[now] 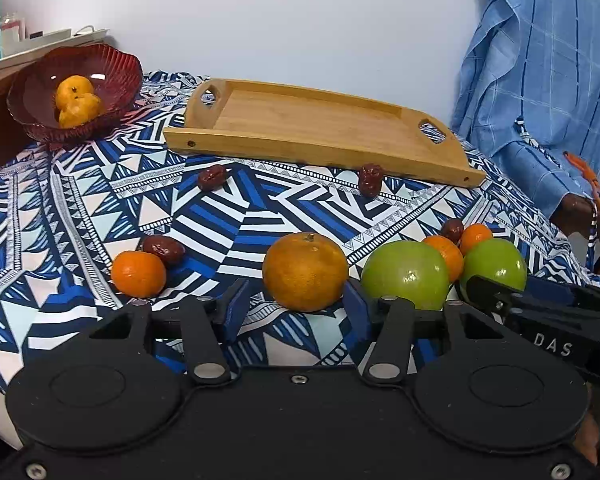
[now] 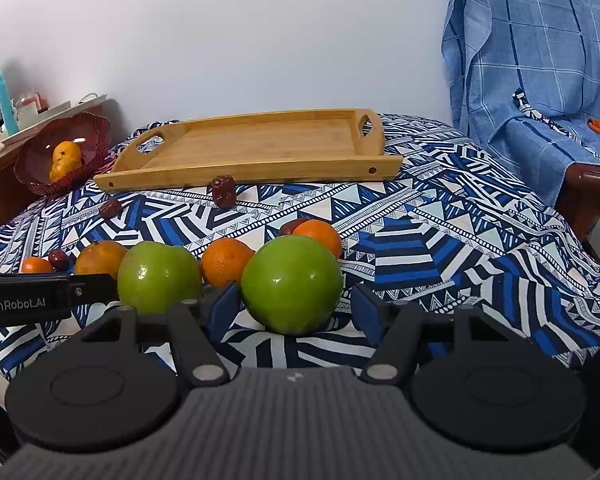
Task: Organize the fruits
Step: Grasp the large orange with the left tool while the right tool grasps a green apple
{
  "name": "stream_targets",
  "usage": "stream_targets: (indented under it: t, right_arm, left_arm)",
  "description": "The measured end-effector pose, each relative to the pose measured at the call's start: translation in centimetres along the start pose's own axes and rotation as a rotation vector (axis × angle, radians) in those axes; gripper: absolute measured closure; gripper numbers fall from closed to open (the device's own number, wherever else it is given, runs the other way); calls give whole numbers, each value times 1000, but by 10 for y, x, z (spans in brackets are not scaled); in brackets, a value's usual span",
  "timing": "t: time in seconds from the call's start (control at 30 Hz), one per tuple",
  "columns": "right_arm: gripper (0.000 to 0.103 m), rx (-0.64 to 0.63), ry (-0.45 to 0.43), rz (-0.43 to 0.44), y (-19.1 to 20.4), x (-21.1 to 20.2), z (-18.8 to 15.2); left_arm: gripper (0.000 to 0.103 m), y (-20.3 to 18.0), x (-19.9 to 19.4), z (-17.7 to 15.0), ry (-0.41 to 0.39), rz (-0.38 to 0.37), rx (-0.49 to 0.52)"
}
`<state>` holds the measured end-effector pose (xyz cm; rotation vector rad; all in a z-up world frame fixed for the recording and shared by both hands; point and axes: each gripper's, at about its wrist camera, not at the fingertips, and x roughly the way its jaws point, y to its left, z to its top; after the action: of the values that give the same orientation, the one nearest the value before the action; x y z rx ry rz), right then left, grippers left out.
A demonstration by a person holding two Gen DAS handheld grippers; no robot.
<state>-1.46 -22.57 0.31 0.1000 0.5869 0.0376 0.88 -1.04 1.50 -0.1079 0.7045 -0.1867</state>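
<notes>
My left gripper (image 1: 296, 310) is open, its blue pads either side of a large orange (image 1: 305, 271) on the patterned cloth, not closed on it. My right gripper (image 2: 294, 310) is open around a green apple (image 2: 292, 284), which also shows in the left wrist view (image 1: 496, 262). A second green apple (image 1: 405, 274) lies between them and also shows in the right wrist view (image 2: 159, 278). Small mandarins (image 1: 138, 273) (image 2: 227, 261) and red dates (image 1: 211, 177) (image 2: 224, 191) are scattered about. An empty wooden tray (image 1: 300, 128) lies behind. A red bowl (image 1: 112, 68) holds yellow fruit.
A blue checked cloth (image 1: 540, 72) hangs over a chair at the right. A shelf with bottles (image 1: 4, 32) stands at the far left by the bowl. The white wall is behind the table.
</notes>
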Motion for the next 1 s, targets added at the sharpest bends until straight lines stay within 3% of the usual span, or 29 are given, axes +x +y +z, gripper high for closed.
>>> stream_targets:
  t: [0.67,0.8,1.0]
  right_arm:
    - [29,13,8,-18,5,14,-4]
    - [41,9,1,-17,6,14,-4]
    - [43,2,-9,-21,8,11,-5]
  left_arm:
    - [54,-3,22,1,-1,-13,-15]
    - [55,-4,22,1,-3,-8,-11]
    - [56,-7,16,1,-16,27,6]
